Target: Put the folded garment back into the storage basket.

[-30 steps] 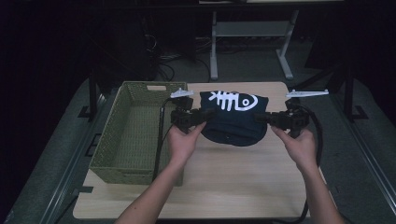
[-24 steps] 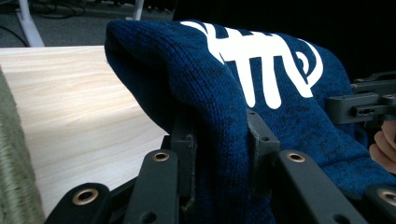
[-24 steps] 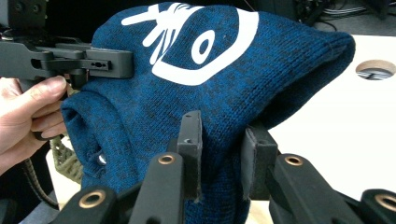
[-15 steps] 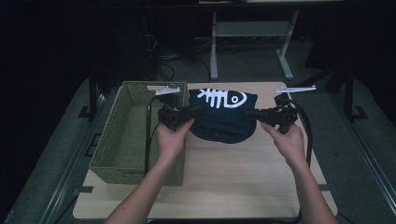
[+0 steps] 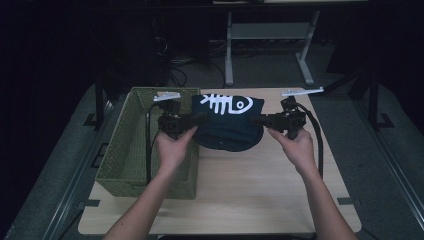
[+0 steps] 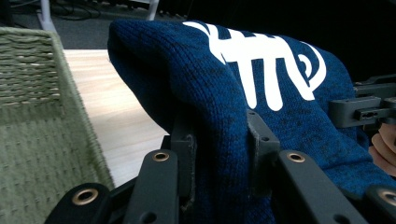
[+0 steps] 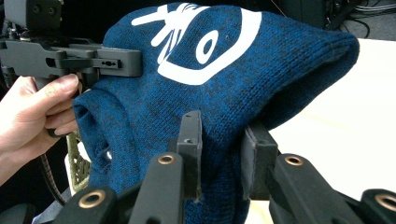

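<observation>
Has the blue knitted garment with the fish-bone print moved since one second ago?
Yes. The blue garment, held by both grippers, has shifted left toward the green basket; its left edge is now nearer the basket's rim.

Black grippers [image 5: 200, 120]; brass-ringed screws, seemingly

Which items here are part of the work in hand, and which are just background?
In use: blue knit garment with white fish-bone print, clamped by left gripper and right gripper; green woven basket beside it.
Background: wooden table, metal stand, floor cables.
</observation>
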A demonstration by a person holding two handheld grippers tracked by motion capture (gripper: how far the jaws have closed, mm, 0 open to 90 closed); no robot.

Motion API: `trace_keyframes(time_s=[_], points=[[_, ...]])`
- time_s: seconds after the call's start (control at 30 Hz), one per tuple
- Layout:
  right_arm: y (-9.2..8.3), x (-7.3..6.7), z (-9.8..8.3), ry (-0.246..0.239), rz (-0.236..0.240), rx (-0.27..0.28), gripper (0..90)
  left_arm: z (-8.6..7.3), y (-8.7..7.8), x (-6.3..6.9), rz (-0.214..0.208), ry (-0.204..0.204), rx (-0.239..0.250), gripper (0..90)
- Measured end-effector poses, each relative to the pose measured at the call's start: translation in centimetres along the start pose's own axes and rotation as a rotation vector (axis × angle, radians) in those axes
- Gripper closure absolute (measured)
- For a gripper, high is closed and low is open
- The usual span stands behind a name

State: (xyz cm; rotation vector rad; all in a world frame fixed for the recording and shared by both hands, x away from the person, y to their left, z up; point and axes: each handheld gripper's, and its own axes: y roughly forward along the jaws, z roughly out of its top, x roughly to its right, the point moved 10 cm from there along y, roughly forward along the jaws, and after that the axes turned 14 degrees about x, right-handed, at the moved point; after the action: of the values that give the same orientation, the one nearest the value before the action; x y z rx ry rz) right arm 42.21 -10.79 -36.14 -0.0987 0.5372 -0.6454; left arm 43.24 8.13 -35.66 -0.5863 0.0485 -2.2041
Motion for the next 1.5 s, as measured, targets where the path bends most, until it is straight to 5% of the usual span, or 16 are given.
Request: trace_keyframes(time_s=[1.5], points=[[7.9,-5.2,1.1,-0.047,0.089,-0.054,72.2,2.1,-5.8,-6.8,0.09,-0.046,0.047,68.7]])
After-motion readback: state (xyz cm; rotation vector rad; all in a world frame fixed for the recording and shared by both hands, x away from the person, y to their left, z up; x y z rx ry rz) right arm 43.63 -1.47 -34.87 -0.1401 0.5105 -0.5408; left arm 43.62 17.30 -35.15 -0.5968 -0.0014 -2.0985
